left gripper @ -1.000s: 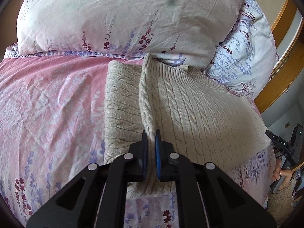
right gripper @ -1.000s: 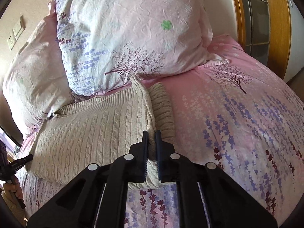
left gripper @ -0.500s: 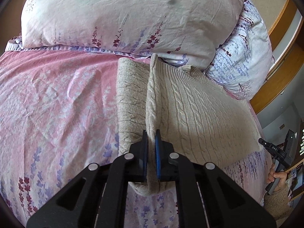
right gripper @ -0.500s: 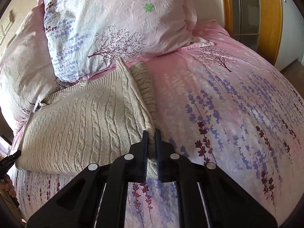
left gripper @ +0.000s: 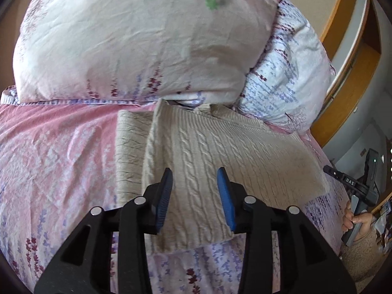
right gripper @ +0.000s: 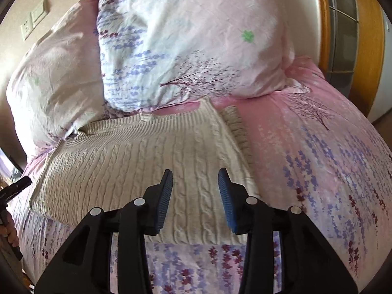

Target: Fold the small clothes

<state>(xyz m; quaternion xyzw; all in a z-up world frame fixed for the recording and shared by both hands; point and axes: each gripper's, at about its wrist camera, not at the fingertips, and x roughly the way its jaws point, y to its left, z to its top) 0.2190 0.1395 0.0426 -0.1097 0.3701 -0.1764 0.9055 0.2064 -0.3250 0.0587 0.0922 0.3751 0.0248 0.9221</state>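
Observation:
A cream cable-knit sweater (left gripper: 220,161) lies folded on the pink floral bedspread (left gripper: 56,161), its far edge against the pillows. A thinner knit layer (left gripper: 129,147) sticks out from under it on the left. My left gripper (left gripper: 195,174) is open and empty just above the sweater's near edge. The sweater also shows in the right wrist view (right gripper: 137,161), with a ribbed strip (right gripper: 237,127) along its right side. My right gripper (right gripper: 195,174) is open and empty above the sweater's near edge.
Two floral pillows (left gripper: 137,39) (left gripper: 291,83) stand at the head of the bed. A wooden frame (left gripper: 343,78) runs on the right. The bedspread (right gripper: 318,159) spreads out to the right of the sweater. The other gripper and a hand (left gripper: 355,196) show at the edge.
Both grippers were shut on the sweater's edge and have opened, letting it go. The folded layer now lies flat on the bed.

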